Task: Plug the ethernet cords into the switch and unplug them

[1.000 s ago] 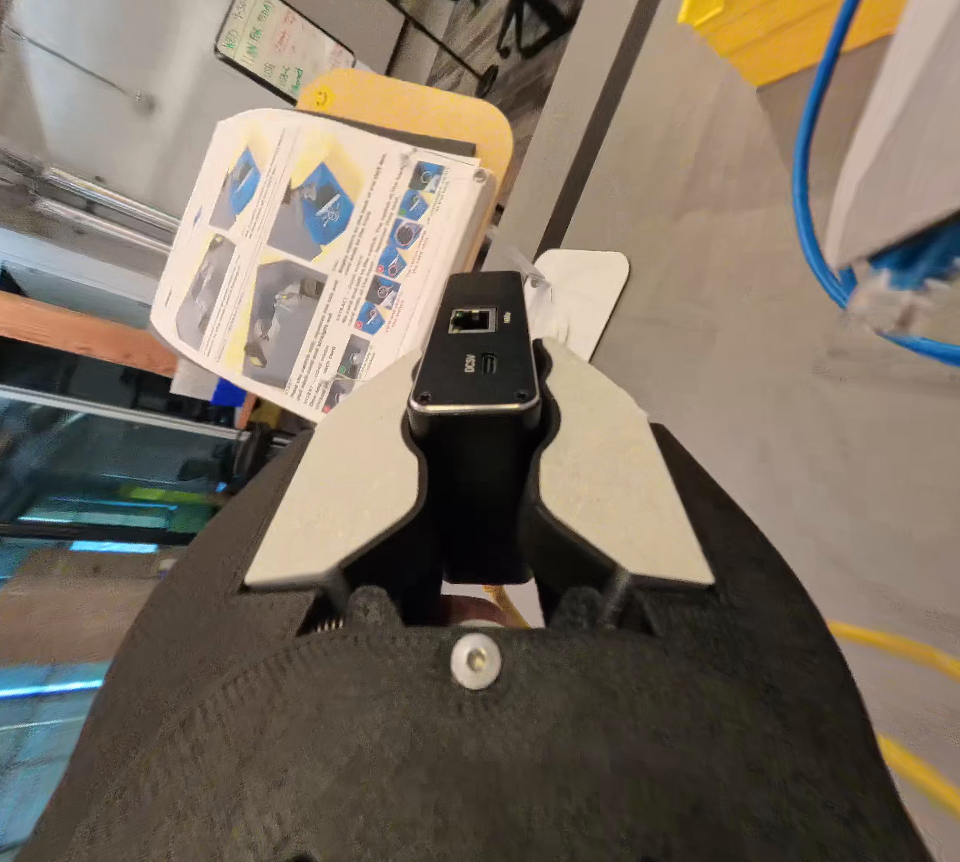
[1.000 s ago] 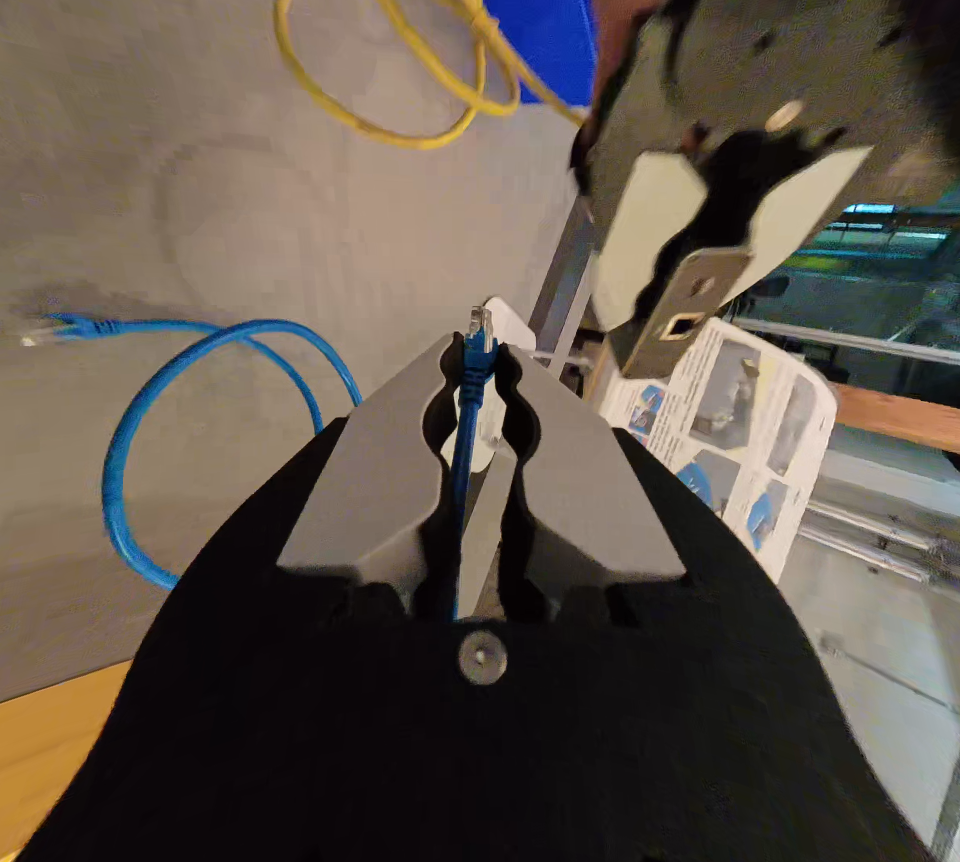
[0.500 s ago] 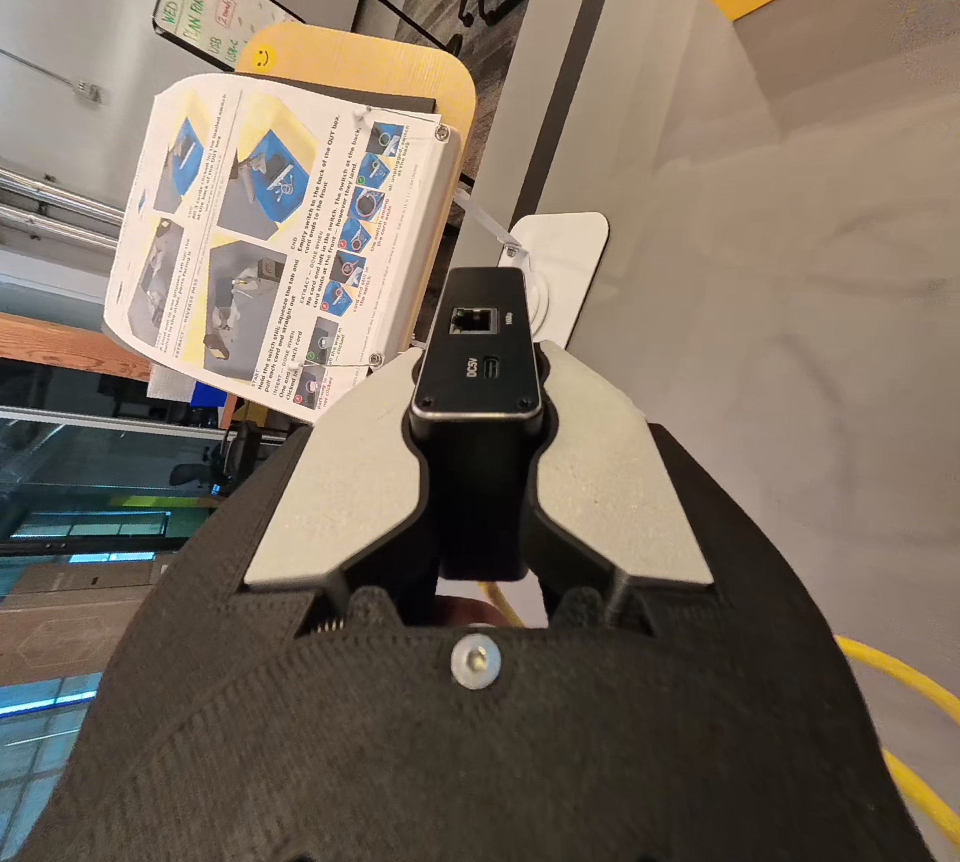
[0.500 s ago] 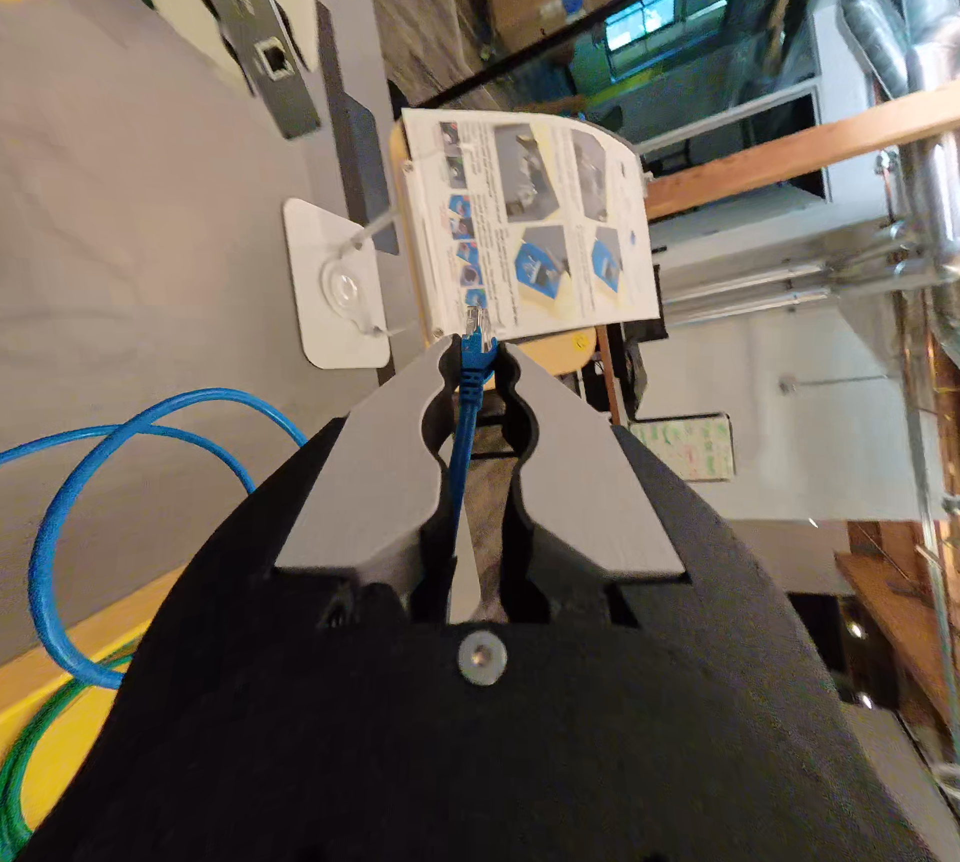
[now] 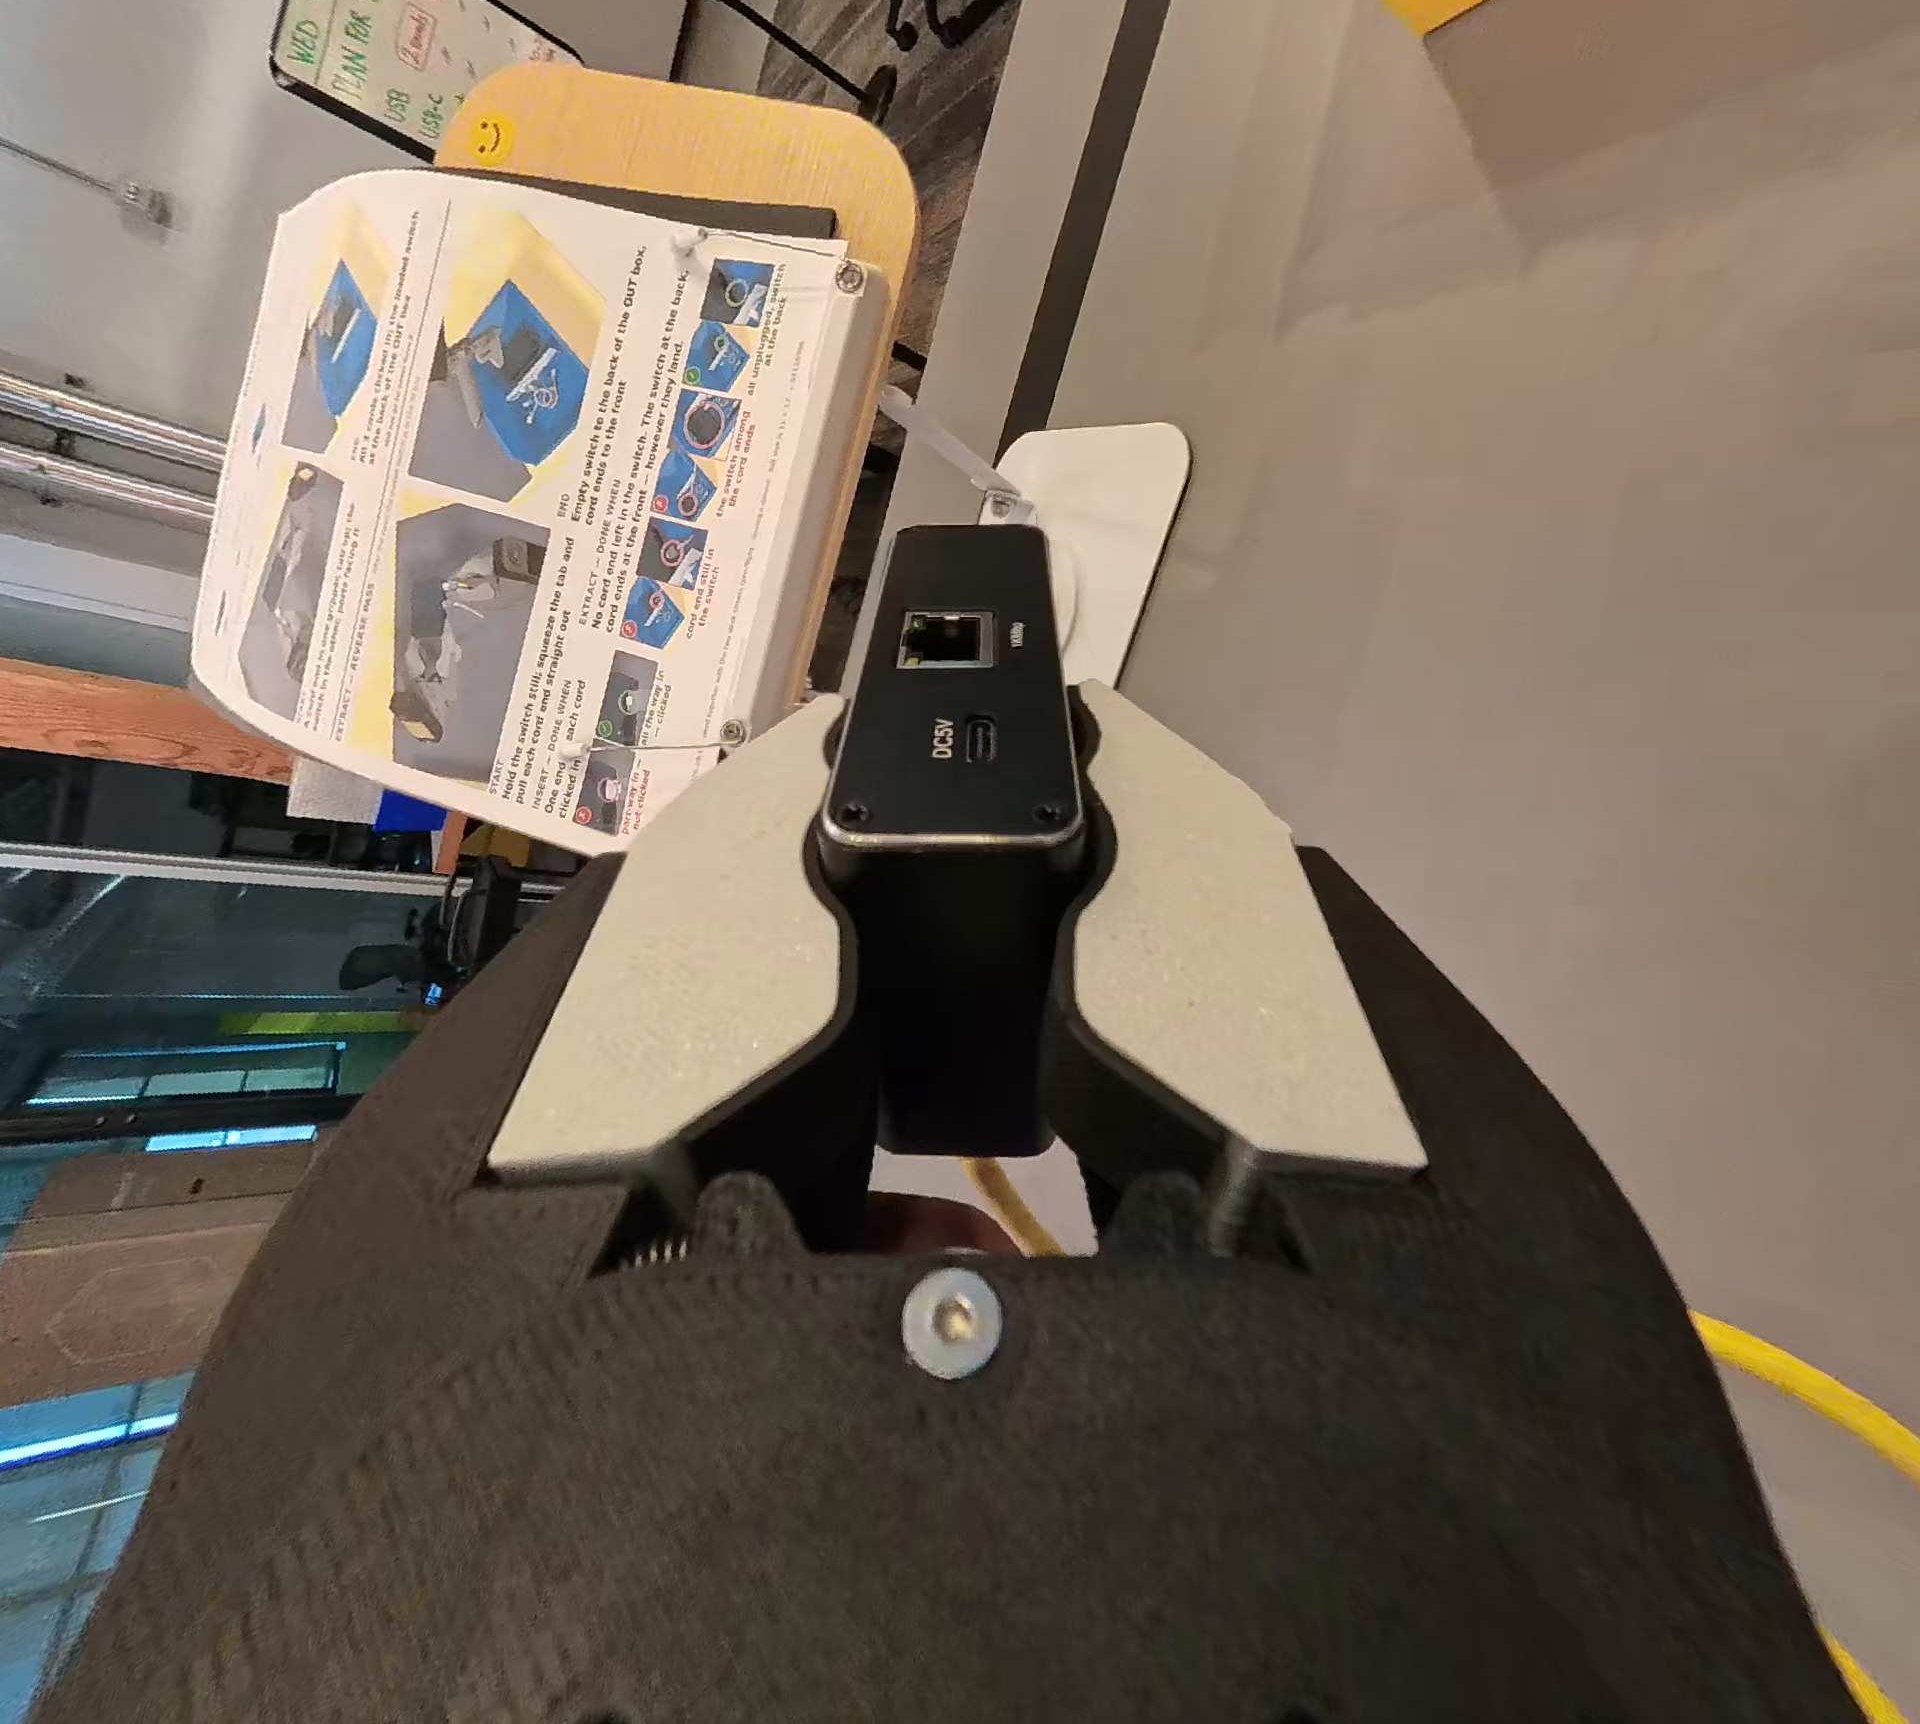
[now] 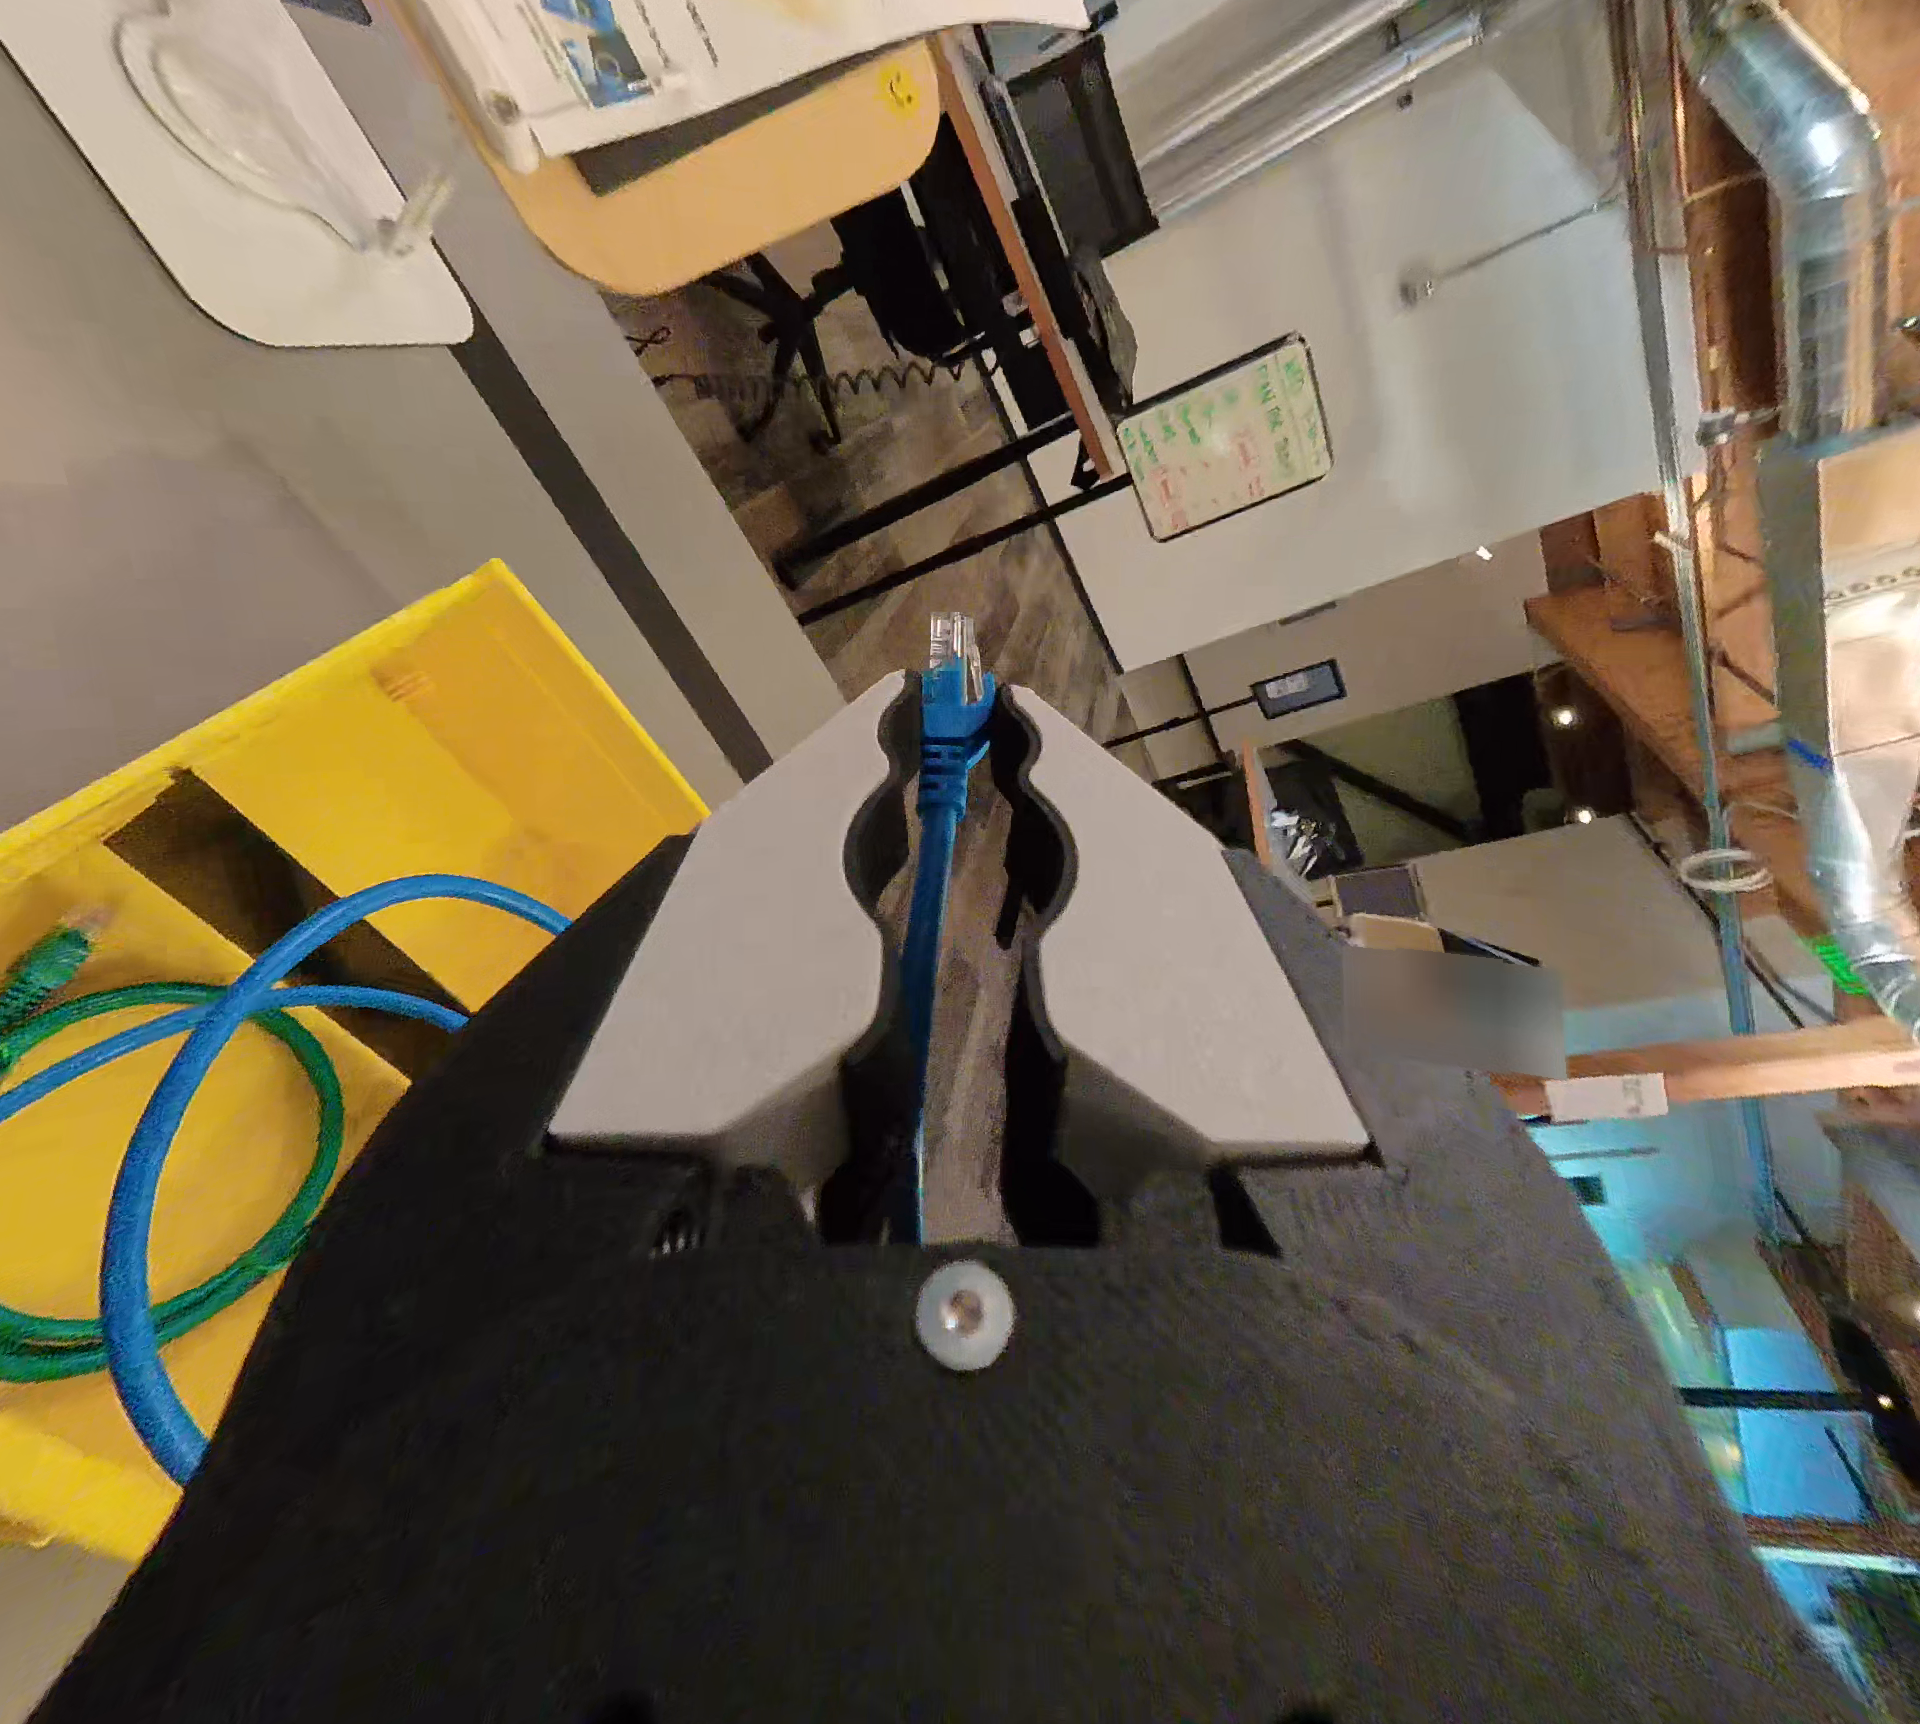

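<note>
Switch point(image 5: 954, 853) sits clamped in our left gripper point(image 5: 954, 781), port outward; right gripper point(image 6: 961, 708) pinches the blue cord point(image 6: 940, 801) plug-forward beside the yellow bin point(image 6: 343, 739), ready for insertion.

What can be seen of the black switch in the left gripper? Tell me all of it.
The switch is a slim black box, metal by its look, with a bright rim around its end plate. It is clamped between the left gripper's grey fingers, end plate toward the camera. That plate bears an empty ethernet port, a small oval socket below it, white lettering and two corner screws. No cord is plugged into this face.
</note>
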Motion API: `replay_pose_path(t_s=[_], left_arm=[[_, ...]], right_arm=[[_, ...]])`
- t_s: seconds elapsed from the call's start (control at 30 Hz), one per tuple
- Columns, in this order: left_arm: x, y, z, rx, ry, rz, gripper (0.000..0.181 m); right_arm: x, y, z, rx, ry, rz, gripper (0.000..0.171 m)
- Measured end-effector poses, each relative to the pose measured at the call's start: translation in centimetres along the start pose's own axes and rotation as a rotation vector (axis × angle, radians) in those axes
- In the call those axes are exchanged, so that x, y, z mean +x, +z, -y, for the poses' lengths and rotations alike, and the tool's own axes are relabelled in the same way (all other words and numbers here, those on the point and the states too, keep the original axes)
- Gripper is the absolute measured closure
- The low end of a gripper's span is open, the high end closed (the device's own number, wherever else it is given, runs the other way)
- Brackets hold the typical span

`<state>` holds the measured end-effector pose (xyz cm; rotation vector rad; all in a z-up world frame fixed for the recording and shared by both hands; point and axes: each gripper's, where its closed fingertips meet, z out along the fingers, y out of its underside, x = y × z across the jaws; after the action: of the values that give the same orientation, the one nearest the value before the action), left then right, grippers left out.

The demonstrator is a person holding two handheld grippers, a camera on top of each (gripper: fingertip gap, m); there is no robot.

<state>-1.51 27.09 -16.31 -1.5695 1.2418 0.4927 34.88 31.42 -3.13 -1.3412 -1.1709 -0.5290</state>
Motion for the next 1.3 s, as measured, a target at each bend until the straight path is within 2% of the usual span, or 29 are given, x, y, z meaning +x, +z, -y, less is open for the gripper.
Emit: replay_pose_path(t_s=[0.1, 0.23, 0.4, 0.43, 0.57, 0.63, 0.73, 0.83, 0.9, 1.0, 1.17, 1.23, 1.3], left_arm=[[0.5, 0.2, 0.1, -0.003, 0.011, -0.011, 0.145], [1.0, 0.4, 0.1, -0.006, 0.020, -0.026, 0.145], [1.4, 0.5, 0.2, -0.001, 0.019, -0.039, 0.145], [1.6, 0.6, 0.2, 0.000, 0.022, -0.046, 0.145], [2.3, 0.7, 0.4, -0.004, 0.038, -0.065, 0.145], [2.4, 0.7, 0.4, -0.002, 0.039, -0.071, 0.145], [2.6, 0.7, 0.5, -0.002, 0.038, -0.082, 0.145], [2.6, 0.6, 0.7, 0.001, 0.044, -0.077, 0.145], [2.3, 0.4, 1.1, 0.027, 0.030, -0.069, 0.145], [1.6, -0.5, 2.8, 0.140, -0.092, -0.098, 0.145], [0.6, -4.9, 8.3, 0.575, -0.399, -0.290, 0.145], [0.6, -7.3, 10.2, 0.748, -0.480, -0.385, 0.145], [0.7, -8.7, 11.2, 0.831, -0.516, -0.441, 0.145]], right_arm=[[-3.1, 1.7, -3.2, -0.061, 0.031, -0.005, 0.161], [-7.3, 3.2, -5.7, -0.048, 0.203, 0.011, 0.161], [-14.3, 4.7, -8.6, -0.011, 0.442, 0.170, 0.159], [-16.5, 4.9, -9.0, -0.016, 0.475, 0.258, 0.155], [-22.6, 4.8, -11.3, -0.171, 0.463, 0.529, 0.107], [-22.7, 4.0, -11.0, -0.180, 0.450, 0.593, 0.102], [-22.6, 2.3, -10.0, -0.214, 0.433, 0.744, 0.081], [-19.3, 1.8, -9.4, -0.198, 0.446, 0.719, 0.083], [-16.0, 1.3, -7.8, -0.158, 0.454, 0.621, 0.096], [-13.9, -1.0, -0.6, 0.015, 0.393, 0.567, 0.096], [-18.0, -2.1, 13.1, 0.348, 0.402, 0.619, 0.094], [-19.9, -1.2, 16.7, 0.449, 0.457, 0.644, 0.096], [-21.6, -0.7, 19.6, 0.553, 0.470, 0.678, 0.100]])
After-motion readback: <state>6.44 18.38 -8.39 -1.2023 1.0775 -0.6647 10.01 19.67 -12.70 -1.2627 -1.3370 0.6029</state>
